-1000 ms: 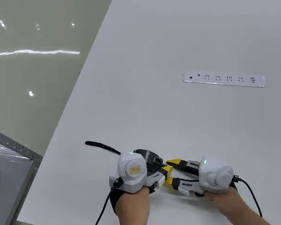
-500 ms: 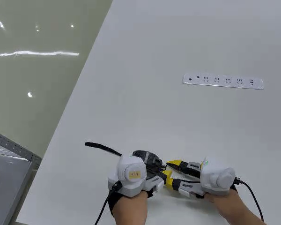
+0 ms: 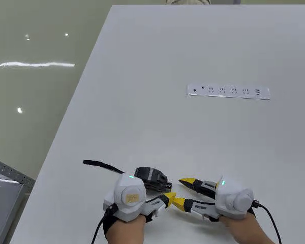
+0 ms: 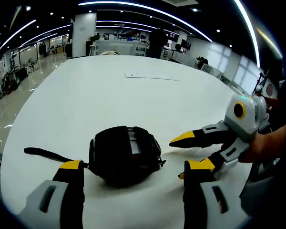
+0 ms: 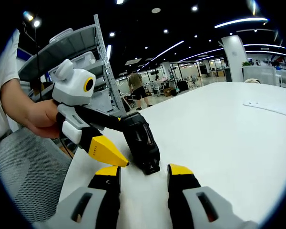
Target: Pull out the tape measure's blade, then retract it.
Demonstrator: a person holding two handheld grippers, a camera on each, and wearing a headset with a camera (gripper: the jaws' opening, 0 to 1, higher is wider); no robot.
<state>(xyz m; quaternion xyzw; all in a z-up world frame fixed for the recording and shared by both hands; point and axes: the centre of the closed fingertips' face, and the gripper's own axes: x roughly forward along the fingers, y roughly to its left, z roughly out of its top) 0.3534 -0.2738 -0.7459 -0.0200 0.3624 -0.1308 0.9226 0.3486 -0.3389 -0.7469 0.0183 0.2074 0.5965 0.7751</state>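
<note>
The black tape measure (image 3: pixel 151 178) lies on the white table (image 3: pixel 157 76) near its front edge, just in front of the person. Its dark strap (image 3: pixel 101 166) trails out flat to the left across the tabletop. The left gripper (image 3: pixel 161 193) points at the tape measure from the near side with its jaws released and spread wide. In the left gripper view the case sits in the gap between the two yellow tips, with bare table showing on either side, so nothing is grasped. In the right gripper view one of those left jaws ends in a yellow tip just beside the near side of the case, while the other reaches along its far side. The right gripper (image 3: pixel 182 192) comes in from the right, also with its jaws released. Its yellow tips lie close to the right end of the case, apart from it and holding nothing. Whether any blade shows at the mouth of the case cannot be told. A hand (image 5: pixel 33 117) holds the left gripper, and a dark cable (image 3: pixel 267 209) runs back from the right one. A white power strip (image 3: pixel 227 91) lies flat farther out on the table, well apart from the tape measure. Metal shelving (image 5: pixel 76 43) stands beside the table, and a person (image 5: pixel 136 90) stands in the room beyond.
</note>
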